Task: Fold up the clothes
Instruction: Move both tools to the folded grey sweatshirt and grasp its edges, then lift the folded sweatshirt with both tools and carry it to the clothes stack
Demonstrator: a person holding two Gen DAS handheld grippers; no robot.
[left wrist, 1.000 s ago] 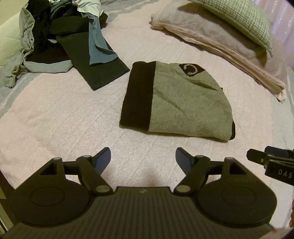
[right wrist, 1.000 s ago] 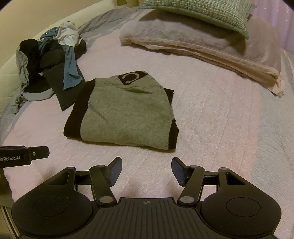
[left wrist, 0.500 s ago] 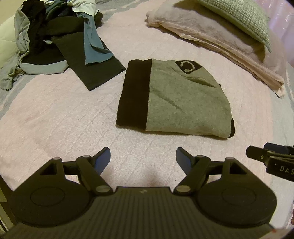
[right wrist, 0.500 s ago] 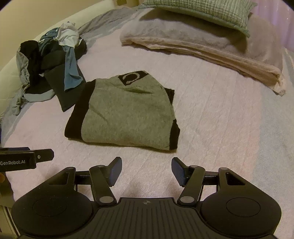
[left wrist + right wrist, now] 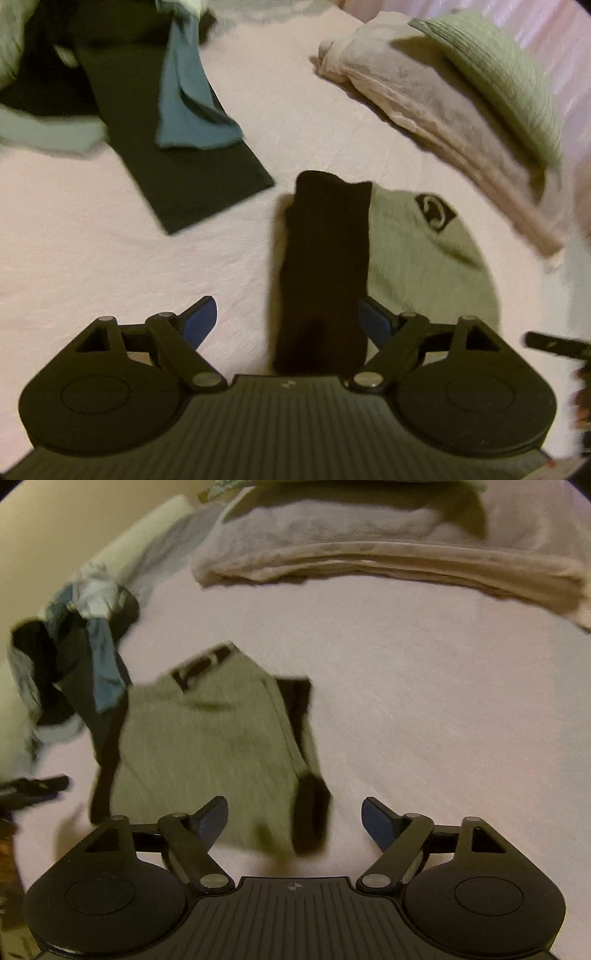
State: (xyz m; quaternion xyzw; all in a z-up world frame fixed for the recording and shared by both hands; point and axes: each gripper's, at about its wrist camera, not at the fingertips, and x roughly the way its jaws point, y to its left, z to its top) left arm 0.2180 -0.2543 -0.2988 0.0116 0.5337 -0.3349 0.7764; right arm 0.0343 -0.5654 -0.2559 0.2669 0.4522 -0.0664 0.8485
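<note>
Both grippers are approaching the folded grey garment [image 5: 424, 266] lying on the bed [image 5: 92, 240]. Left gripper [image 5: 286, 319] and right gripper [image 5: 295, 816] are opening their jaws over its near corners, nothing clamped. Next move, likely: pinching both corners evenly.

Your left gripper [image 5: 286, 319] and right gripper [image 5: 295, 814] both point downward; jaws on each are opening, gripping nothing.
</note>
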